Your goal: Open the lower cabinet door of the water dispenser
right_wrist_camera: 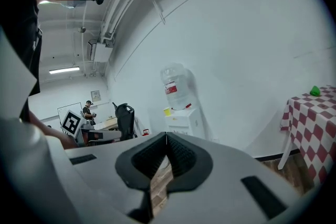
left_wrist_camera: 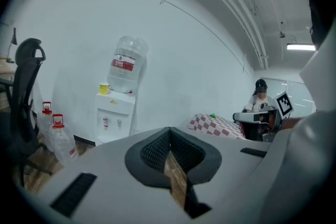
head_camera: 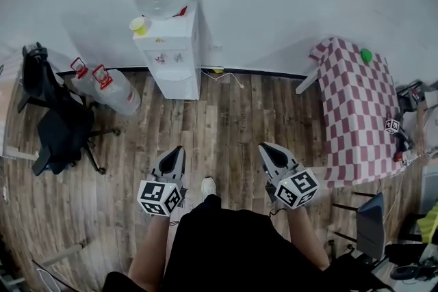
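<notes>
**Both claws shut, dispenser far across the floor**

Our left gripper (head_camera: 179, 150) and right gripper (head_camera: 264, 146) each have their jaws pressed together with nothing between them. We judge that this is because nothing is within reach to grasp yet. We hold them side by side, pointing ahead at the dispenser (head_camera: 174, 55), which stands against the far wall, well apart from us across the floor (head_camera: 226, 113). Its lower door (head_camera: 176, 84) faces us and looks closed. Spare bottles (head_camera: 113, 94) lie just left of it and a table (head_camera: 356, 106) stands far right, so the straight line to the door looks open
</notes>
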The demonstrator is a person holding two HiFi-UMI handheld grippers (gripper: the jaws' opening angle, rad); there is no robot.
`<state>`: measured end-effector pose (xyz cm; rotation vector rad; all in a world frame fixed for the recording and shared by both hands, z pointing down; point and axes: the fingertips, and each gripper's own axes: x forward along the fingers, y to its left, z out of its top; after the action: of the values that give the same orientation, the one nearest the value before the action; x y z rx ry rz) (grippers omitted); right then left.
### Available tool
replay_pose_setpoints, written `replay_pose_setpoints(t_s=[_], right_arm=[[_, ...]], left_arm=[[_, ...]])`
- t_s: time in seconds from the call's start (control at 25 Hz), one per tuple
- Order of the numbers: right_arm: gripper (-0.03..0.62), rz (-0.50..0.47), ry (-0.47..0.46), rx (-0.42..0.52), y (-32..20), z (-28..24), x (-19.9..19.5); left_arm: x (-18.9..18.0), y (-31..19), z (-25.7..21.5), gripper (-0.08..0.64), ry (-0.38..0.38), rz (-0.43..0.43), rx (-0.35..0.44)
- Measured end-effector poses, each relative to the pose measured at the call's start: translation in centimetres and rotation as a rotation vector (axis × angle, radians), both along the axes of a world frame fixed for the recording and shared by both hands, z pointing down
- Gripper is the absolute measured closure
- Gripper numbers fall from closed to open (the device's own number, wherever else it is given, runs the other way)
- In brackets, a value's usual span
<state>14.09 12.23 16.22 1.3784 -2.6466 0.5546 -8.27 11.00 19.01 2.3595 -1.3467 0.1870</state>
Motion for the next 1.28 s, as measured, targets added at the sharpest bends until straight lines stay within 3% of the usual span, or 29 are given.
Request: replay_pose_setpoints(t_s=[0.32,0.68,1.28], right_arm=[[0.571,0.02,0.017,-0.013,-4.2,0.0,-1.8],[0.571,-0.035,0.004,-0.033,-7.8,0.7,-2.4],[0.571,-0.287,-0.025,-0.025,-18.3,2.2,0.3]], left_arm=[[-2.1,-4.8,0.3,0.548,0.016,0.009,0.003],[-2.4,-7.0,1.1,0.548,0.01,-0.038,-0.026],[2.2,-12.3,0.2,0.548,-0.008,-0.237,-0.017]])
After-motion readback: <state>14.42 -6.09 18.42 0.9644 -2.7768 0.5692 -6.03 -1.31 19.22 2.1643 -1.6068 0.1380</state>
